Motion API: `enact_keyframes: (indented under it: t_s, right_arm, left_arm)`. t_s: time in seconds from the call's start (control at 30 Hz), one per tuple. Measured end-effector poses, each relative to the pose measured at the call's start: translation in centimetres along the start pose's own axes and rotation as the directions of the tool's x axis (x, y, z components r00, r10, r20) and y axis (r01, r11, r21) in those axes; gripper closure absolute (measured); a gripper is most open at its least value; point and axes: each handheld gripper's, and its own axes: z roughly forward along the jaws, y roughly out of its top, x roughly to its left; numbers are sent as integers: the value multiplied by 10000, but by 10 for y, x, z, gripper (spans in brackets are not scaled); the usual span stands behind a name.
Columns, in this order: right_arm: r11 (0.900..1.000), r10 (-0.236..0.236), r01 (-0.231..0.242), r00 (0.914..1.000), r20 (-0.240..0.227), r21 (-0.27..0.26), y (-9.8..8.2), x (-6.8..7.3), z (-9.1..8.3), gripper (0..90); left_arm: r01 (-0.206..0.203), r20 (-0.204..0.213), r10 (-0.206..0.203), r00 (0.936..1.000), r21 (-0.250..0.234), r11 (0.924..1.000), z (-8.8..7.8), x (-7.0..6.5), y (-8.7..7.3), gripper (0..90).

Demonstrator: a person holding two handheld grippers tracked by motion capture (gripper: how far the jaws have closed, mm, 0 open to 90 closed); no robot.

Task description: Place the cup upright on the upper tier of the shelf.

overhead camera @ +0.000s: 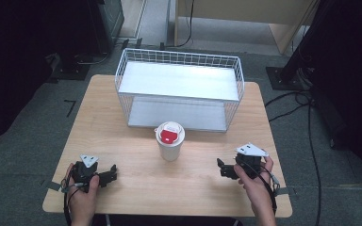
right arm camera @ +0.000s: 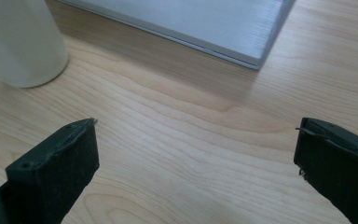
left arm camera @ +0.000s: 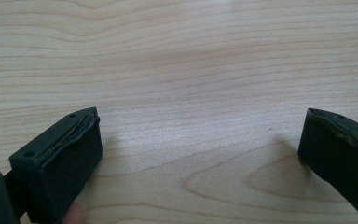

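Nearest me, the left gripper (overhead camera: 109, 173) and right gripper (overhead camera: 222, 168) rest on the wooden table (overhead camera: 136, 188), jaws spread wide and empty, the white cup (overhead camera: 169, 147) between them, unobstructed, the wire basket (overhead camera: 179, 89) just behind.

Bare table (overhead camera: 136, 188) lay between the left gripper (overhead camera: 111, 174) and right gripper (overhead camera: 222, 168). The white cup (overhead camera: 170, 141) stood ahead between them, just before the wire shelf rack (overhead camera: 179, 89), blocking the middle.
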Motion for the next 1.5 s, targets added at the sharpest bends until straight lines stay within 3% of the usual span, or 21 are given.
enact_keyframes:
  t_s: [0.4, 0.83, 1.1, 1.23, 1.5]
  right_arm:
    - [9999, -58, 50, 9983, -575, -128, 12, 26, 16, 5]
    - [9983, -527, 492, 9913, -1202, -315, 23, 59, 33, 5]
    - [9979, -557, 491, 9832, -1739, -420, 26, 77, 41, 6]
    - [9975, -530, 435, 9824, -1793, -561, 27, 84, 44, 48]
    - [9966, -445, 291, 9778, -2049, -774, 31, 99, 52, 51]
  left_arm:
    - [-5, 1, 5, 10000, 0, 10000, 0, 0, 0, 0]
    - [-5, 1, 5, 10000, 0, 10000, 0, 0, 0, 0]
    - [0, 3, 0, 10000, 0, 10000, 0, 0, 0, 0]
    - [-7, 3, 7, 10000, 2, 10000, 0, 0, 0, 0]
    - [-21, 5, 21, 10000, 16, 10000, 0, 0, 0, 0]
